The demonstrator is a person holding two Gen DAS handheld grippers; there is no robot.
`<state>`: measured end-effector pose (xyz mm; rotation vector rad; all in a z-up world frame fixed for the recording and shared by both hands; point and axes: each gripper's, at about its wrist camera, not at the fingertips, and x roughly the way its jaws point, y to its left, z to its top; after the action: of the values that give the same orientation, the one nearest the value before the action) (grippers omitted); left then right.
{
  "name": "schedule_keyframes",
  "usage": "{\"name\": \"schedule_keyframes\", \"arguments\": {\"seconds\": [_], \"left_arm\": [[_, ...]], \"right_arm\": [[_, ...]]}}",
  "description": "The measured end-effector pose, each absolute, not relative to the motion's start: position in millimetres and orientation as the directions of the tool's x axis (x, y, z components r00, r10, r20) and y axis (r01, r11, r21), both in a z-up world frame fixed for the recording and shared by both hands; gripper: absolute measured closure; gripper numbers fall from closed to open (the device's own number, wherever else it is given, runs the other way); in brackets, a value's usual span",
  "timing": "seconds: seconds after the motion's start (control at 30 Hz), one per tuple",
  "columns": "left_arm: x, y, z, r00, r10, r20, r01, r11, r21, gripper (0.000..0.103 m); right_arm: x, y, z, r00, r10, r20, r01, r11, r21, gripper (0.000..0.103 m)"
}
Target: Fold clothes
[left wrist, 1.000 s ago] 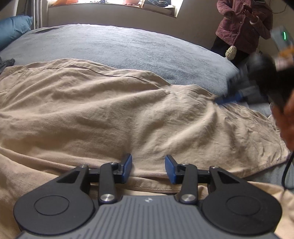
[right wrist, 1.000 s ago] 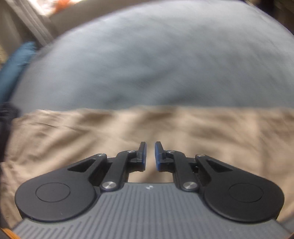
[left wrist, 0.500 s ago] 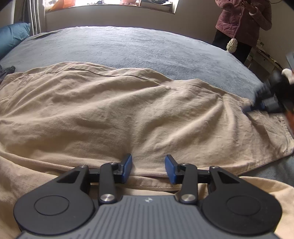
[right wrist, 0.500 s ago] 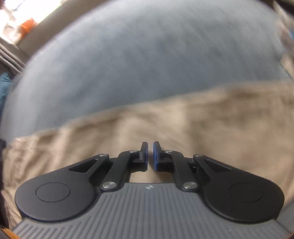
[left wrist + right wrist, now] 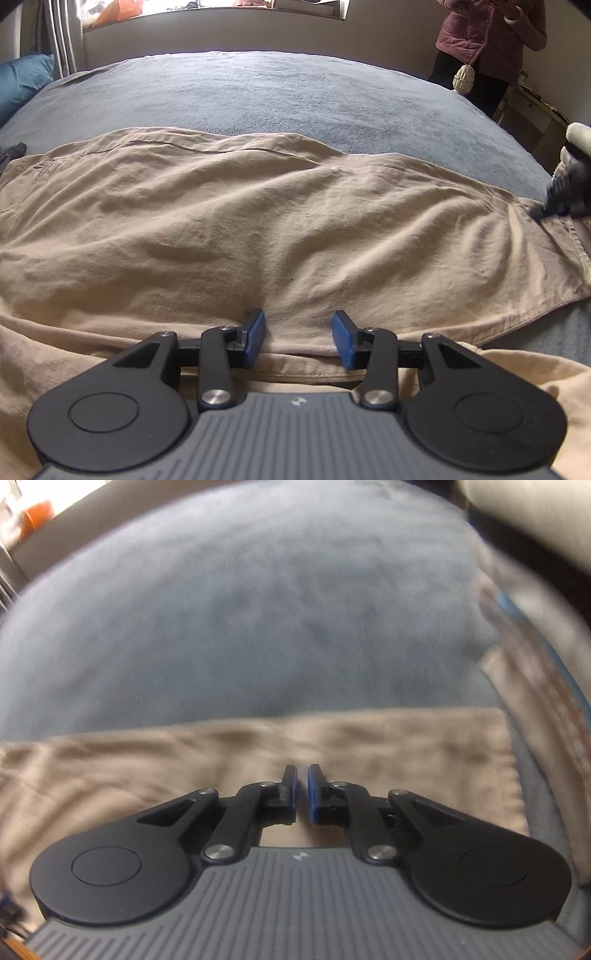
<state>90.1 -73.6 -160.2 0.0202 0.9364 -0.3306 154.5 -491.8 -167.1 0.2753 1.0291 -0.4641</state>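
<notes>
Beige trousers (image 5: 258,229) lie spread across the grey bed cover (image 5: 258,96), with a second layer bunched under my left gripper. My left gripper (image 5: 298,334) hovers at the near folded edge, jaws apart, with the fabric below them and not pinched. My right gripper (image 5: 302,788) is shut with nothing visibly between its pads, low over the trousers (image 5: 147,760) near the hem end. In the left wrist view the right gripper (image 5: 550,206) shows at the far right edge, its tip at the cloth just short of the hem.
A person in a maroon jacket (image 5: 487,44) stands beyond the bed's far right corner. A blue pillow (image 5: 22,85) lies at the far left, with a dark item (image 5: 11,151) below it. Blurred patterned cloth (image 5: 535,686) lies to the right of the hem.
My right gripper has slid right along the trouser leg to the hem end, staying shut. My left gripper has kept its place and opening.
</notes>
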Motion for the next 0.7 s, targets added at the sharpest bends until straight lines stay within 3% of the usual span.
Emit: {"name": "schedule_keyframes", "arguments": {"seconds": [0.13,0.27,0.43,0.57,0.7], "left_arm": [[90.5,-74.1,-158.7,0.540,-0.270,-0.797,0.303,0.946,-0.115,0.060],[92.8,-72.5,-158.9,0.536,-0.272,-0.799,0.288,0.949,-0.130,0.060],[92.5,-74.1,-159.5,0.540,-0.267,-0.798,0.276,0.952,-0.132,0.058],[93.1,-75.2,-159.3,0.540,-0.264,-0.799,0.282,0.951,-0.124,0.057],[94.9,-75.7,-158.5,0.537,-0.260,-0.803,0.269,0.954,-0.130,0.057]], "right_arm": [[148.1,-524.8,-175.6,0.341,-0.413,-0.844,0.585,0.797,-0.154,0.096],[125.5,-495.5,-154.4,0.466,-0.310,-0.829,0.427,0.899,-0.096,0.094],[81.9,-481.8,-185.6,0.389,-0.356,-0.850,0.249,0.929,-0.275,0.092],[69.6,-492.9,-175.5,0.340,-0.494,-0.800,0.371,0.852,-0.368,0.091],[56.3,-445.4,-160.9,0.509,-0.319,-0.800,0.141,0.947,-0.288,0.091]]}}
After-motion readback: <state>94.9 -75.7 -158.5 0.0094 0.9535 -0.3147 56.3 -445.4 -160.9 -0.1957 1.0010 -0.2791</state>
